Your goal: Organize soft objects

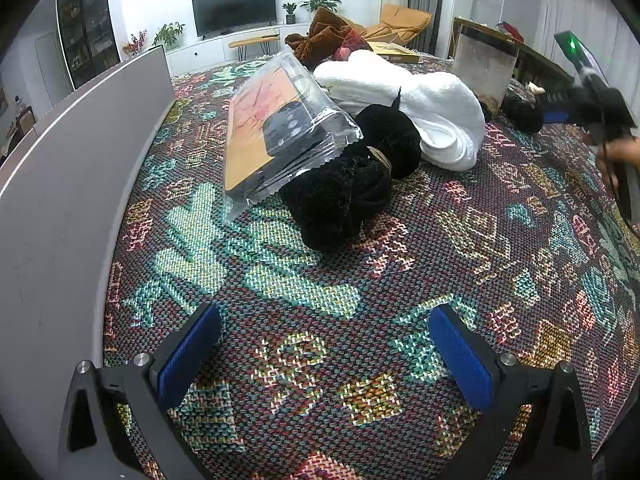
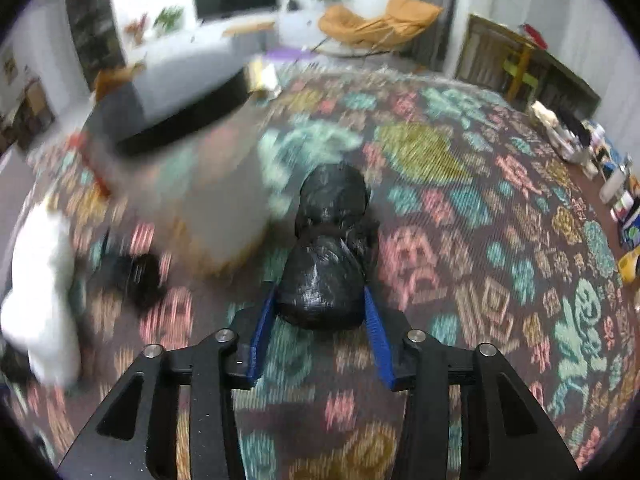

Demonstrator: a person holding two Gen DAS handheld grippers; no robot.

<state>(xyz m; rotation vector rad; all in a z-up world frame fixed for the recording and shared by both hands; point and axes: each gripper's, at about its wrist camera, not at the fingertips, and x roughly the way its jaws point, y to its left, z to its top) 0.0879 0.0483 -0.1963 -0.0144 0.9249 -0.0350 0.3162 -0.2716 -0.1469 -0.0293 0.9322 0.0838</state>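
My left gripper [image 1: 324,344] is open and empty, low over the patterned cloth [image 1: 320,360]. Ahead of it lie a black fuzzy bundle [image 1: 340,200], a second black fuzzy roll [image 1: 390,136] and a white fluffy towel [image 1: 420,108]. A plastic-wrapped flat package [image 1: 276,128] leans on the black bundle. My right gripper [image 2: 320,312] is shut on a black soft bundle [image 2: 324,284] and holds it over the cloth; it also shows at the far right in the left wrist view [image 1: 560,114]. The right wrist view is motion-blurred.
A grey board [image 1: 60,184] stands along the left edge. A clear plastic container [image 1: 484,64] stands at the back right, blurred in the right wrist view [image 2: 192,160]. Brown fabric [image 1: 320,40] and a flat box [image 1: 394,52] lie at the back. Small items [image 2: 580,148] line the right edge.
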